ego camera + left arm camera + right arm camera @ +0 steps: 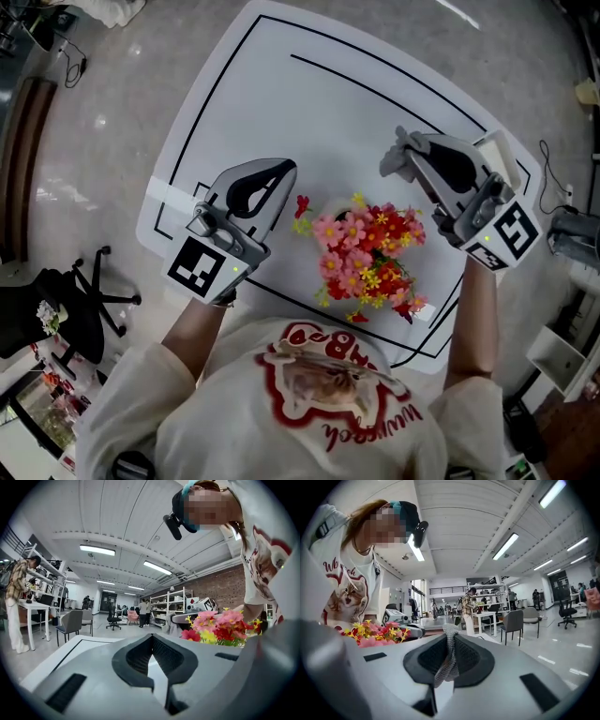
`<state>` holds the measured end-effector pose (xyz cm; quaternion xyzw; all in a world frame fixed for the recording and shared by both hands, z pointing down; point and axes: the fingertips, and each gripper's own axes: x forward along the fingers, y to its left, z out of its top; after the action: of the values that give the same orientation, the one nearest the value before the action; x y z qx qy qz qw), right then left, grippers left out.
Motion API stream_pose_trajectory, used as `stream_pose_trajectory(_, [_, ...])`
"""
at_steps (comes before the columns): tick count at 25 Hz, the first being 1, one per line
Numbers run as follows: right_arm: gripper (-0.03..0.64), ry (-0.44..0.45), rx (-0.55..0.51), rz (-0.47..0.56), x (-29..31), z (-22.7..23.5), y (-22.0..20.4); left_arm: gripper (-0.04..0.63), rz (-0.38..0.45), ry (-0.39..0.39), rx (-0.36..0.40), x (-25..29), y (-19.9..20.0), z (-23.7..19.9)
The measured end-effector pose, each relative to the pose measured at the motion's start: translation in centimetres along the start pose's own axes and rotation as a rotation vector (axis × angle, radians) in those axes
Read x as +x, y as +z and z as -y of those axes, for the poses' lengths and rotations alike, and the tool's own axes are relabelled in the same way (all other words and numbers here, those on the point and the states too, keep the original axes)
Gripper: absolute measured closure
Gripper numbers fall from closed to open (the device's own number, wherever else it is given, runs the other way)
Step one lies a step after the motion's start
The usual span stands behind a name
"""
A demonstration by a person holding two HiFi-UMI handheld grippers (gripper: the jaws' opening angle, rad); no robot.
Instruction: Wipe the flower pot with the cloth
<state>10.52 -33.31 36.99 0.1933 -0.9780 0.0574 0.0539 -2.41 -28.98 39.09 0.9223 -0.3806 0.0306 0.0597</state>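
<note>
Flower pot (337, 212) stood on the white table top (309, 103), near the edge closest to the person and between the two tools. From the head view it was almost wholly hidden by what it held, with only a pale sliver at the upper left of the blooms that seemed to be its rim. It held a dense bunch of pink, red and yellow flowers (367, 251) with green leaves, spilling over every side. Whether there was soil or filler beneath them could not be told. The right gripper (405, 150) was clamped on the cloth (394, 161), a grey knitted piece. In the right gripper view, a strip of it ran up between the closed pads and poked out past the tips. That gripper hung above and to the right of the flowers, with the cloth clear of both the blooms and the pot. The left gripper (284, 169) sat just left of the bunch with its jaws brought together at the tips and nothing between them. It was near the flowers but did not appear to touch them. By my reading, the cloth was in hand but wiping had not started. No contact between cloth and pot showed in any view, so the whole of the wiping seemed left to do. The overhanging flowers would likely get in the way of reaching the pot wall.
</note>
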Motion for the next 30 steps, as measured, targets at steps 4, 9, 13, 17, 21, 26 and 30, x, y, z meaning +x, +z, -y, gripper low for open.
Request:
stream_pose_trajectory(4, [0.586, 0.062, 0.029, 0.002, 0.8, -0.6, -1.1, 0.592, -0.024, -0.001, -0.012, 0.2, -2.1, 0.4])
stream_pose_trajectory(9, [0.586, 0.113, 0.050, -0.016, 1.9, -1.3, -2.3, 0.592, -0.043, -0.001, -0.031, 0.5, -4.3, 0.8])
stream_pose_trajectory(13, [0.586, 0.159, 0.071, -0.030, 2.3, -2.2, -3.5, 0.592, -0.036, -0.009, -0.028, 0.6, -5.4, 1.3])
stream_pose_trajectory(17, [0.586, 0.202, 0.105, -0.042, 2.6, -2.9, -4.4, 0.592, -0.033, -0.010, -0.025, 0.6, -6.0, 1.6])
stream_pose_trajectory(21, [0.586, 0.248, 0.134, -0.041, 2.9, -3.4, -5.1, 0.592, -0.047, -0.023, 0.029, 0.8, -6.3, 1.9])
stream_pose_trajectory(26, [0.586, 0.297, 0.178, -0.038, 2.9, -4.1, -6.4, 0.592, -0.076, -0.014, 0.042, 1.3, -6.7, 1.7])
stream_pose_trajectory(30, [0.586, 0.324, 0.201, -0.046, 2.6, -4.6, -7.4, 0.592, -0.057, -0.022, 0.044, 1.2, -6.6, 2.0])
